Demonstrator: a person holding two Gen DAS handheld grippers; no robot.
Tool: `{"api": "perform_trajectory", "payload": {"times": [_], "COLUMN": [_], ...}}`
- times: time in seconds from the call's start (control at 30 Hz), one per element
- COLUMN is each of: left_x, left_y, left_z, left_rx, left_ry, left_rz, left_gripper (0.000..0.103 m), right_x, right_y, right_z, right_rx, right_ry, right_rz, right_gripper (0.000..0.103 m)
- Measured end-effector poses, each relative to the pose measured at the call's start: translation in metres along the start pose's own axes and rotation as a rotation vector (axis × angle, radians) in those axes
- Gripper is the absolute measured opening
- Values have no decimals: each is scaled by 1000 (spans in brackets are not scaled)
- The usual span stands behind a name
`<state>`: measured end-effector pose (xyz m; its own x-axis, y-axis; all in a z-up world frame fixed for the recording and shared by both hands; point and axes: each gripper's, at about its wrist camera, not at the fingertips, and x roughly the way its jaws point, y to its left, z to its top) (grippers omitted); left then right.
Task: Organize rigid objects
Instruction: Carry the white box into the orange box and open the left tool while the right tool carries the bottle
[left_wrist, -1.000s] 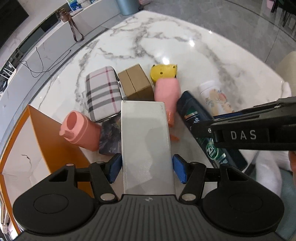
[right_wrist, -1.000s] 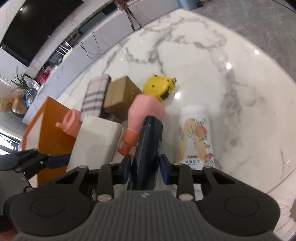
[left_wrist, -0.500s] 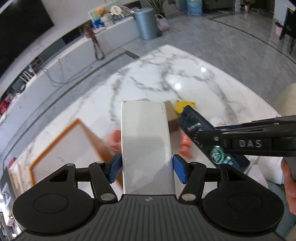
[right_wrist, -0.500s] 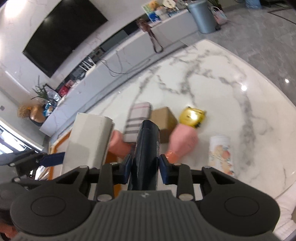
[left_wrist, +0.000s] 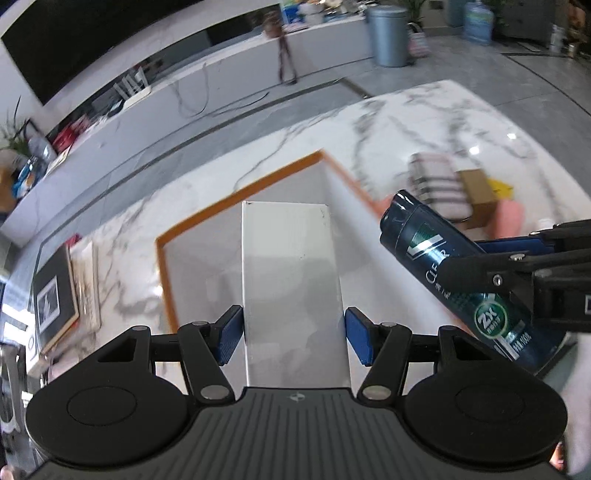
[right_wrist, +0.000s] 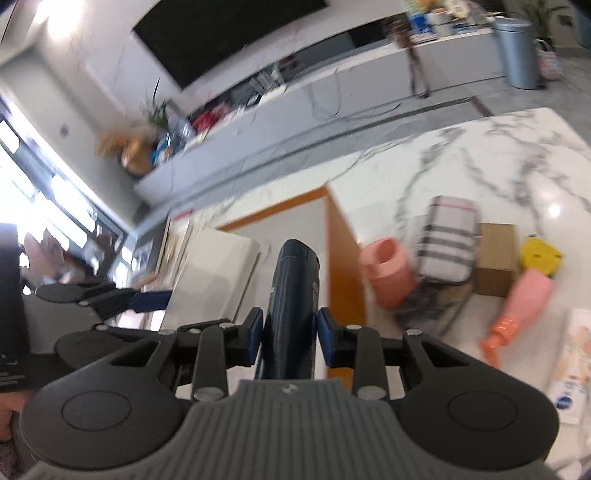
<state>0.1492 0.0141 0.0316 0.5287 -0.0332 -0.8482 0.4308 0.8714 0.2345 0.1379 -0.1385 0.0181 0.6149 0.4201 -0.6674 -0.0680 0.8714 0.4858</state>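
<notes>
My left gripper (left_wrist: 294, 338) is shut on a white box (left_wrist: 291, 273) and holds it over the open orange-rimmed box (left_wrist: 236, 195). My right gripper (right_wrist: 290, 338) is shut on a dark blue bottle (right_wrist: 293, 295), also seen in the left wrist view (left_wrist: 454, 273), raised beside the orange box (right_wrist: 343, 258). The white box (right_wrist: 214, 273) and the left gripper (right_wrist: 122, 297) show at the left of the right wrist view.
On the marble table (right_wrist: 498, 155) right of the orange box lie a pink cup (right_wrist: 388, 273), a plaid case (right_wrist: 448, 240), a brown carton (right_wrist: 496, 254), a yellow object (right_wrist: 539, 254), a pink bottle (right_wrist: 521, 306) and a white printed tube (right_wrist: 574, 365). Picture frames (left_wrist: 59, 295) lean at the left.
Both grippers have risen and swung left with their objects, from above the pile of items to over and beside the orange box.
</notes>
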Motion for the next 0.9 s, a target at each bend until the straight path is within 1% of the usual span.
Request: {"api": "perform_trajectory", "payload": {"times": [0.07, 0.17, 0.23, 0.33, 0.43, 0.5, 0.6, 0.73, 0.83, 0.9], "left_x": [9, 24, 32, 44, 53, 54, 53, 52, 52, 52], "left_y": [8, 15, 18, 16, 14, 13, 15, 16, 16, 14], "left_z": [-8, -16, -21, -27, -34, -38, -41, -50, -58, -63], "left_rx": [0, -12, 0, 35, 54, 58, 33, 23, 9, 7], "left_ry": [12, 29, 37, 64, 105, 132, 175, 227, 255, 264], "left_rz": [10, 4, 8, 31, 30, 20, -3, -13, -32, -27], "left_gripper": [69, 69, 69, 69, 69, 69, 69, 69, 69, 69], "right_x": [16, 44, 61, 81, 98, 104, 108, 115, 118, 122], "right_y": [10, 21, 27, 31, 35, 44, 49, 50, 49, 47], "right_z": [2, 5, 4, 1, -4, -8, -11, -17, -23, -27], "right_rx": [-32, -87, -117, -122, -132, -187, -223, -205, -199, -179], "right_ry": [34, 84, 119, 159, 205, 207, 226, 268, 314, 342], "right_rz": [-14, -58, -75, -97, -110, -145, -159, -148, -134, -122], "right_gripper": [32, 32, 32, 32, 32, 32, 32, 32, 32, 32]}}
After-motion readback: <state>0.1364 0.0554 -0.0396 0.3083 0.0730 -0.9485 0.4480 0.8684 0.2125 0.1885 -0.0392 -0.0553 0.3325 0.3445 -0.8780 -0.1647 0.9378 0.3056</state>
